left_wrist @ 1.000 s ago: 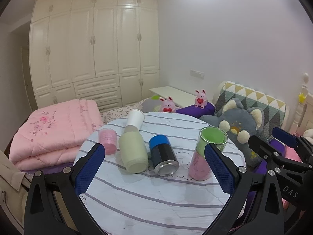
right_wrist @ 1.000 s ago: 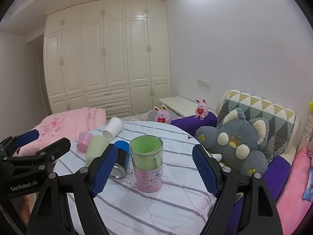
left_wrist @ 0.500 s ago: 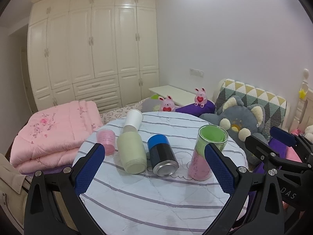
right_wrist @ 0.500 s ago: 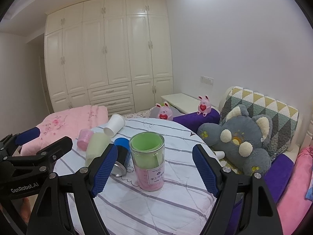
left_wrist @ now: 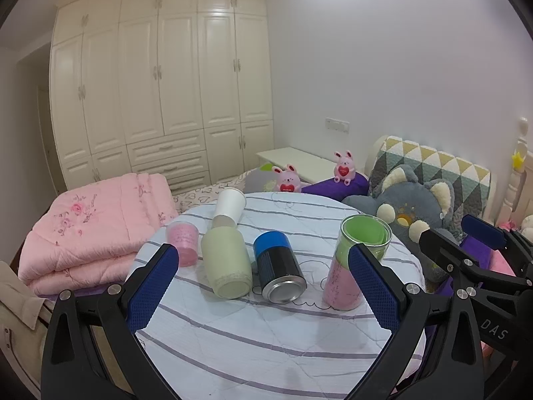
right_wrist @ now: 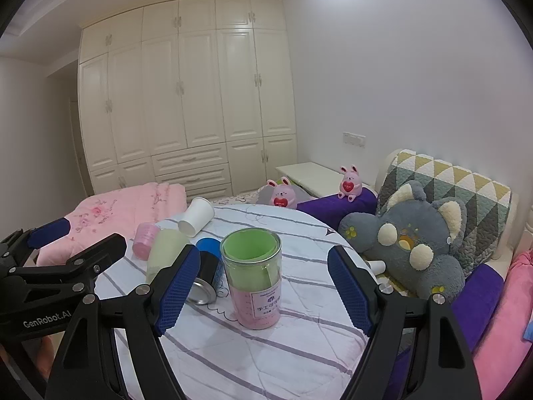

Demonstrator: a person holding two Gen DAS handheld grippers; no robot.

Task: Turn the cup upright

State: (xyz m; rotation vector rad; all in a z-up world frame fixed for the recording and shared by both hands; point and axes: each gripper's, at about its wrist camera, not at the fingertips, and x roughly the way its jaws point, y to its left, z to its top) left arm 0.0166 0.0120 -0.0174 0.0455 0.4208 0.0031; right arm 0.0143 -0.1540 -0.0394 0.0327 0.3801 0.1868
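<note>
Tall clear plastic cup [right_wrist: 252,280] (green and pink inside) stands between the spread right claw [right_wrist: 265,291]. Left claw [left_wrist: 263,286] is spread too, with the tipped pale green cup [left_wrist: 226,261] lying lengthwise ahead.

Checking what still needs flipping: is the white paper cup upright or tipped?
Tipped. The white paper cup lies on its side on the table, its open mouth visible sideways in the right wrist view.
</note>
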